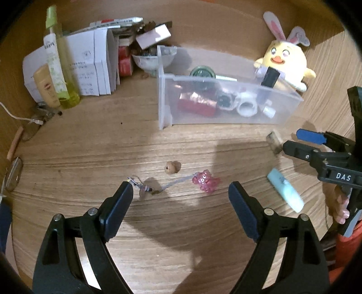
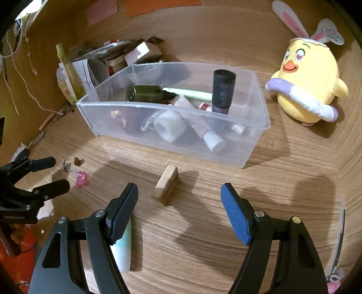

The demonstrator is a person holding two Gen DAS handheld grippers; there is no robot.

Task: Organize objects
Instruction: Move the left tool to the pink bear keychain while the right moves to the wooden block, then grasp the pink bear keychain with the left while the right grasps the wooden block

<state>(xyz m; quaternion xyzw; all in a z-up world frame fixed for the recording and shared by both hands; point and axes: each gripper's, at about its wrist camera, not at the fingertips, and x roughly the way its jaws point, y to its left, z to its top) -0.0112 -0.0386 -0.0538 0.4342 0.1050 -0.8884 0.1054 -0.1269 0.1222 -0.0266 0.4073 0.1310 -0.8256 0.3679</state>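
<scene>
Both the left gripper (image 1: 181,192) and right gripper (image 2: 179,194) were released, empty, near the clear plastic rectangular bin (image 2: 172,144).

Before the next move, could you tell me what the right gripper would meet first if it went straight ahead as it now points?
Probably the small wooden block, lying just ahead between the open right gripper fingers; beyond it stands the clear plastic bin. Depth is uncertain.

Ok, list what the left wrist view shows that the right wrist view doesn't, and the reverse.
Left wrist only: the small brown bead ahead of the open left gripper, and the white cartons at the back.
Right wrist only: the pink and orange sticky notes on the wall.
Both: the clear bin, yellow chick plush, wooden block, pink charm, pale blue tube, open right gripper.
</scene>
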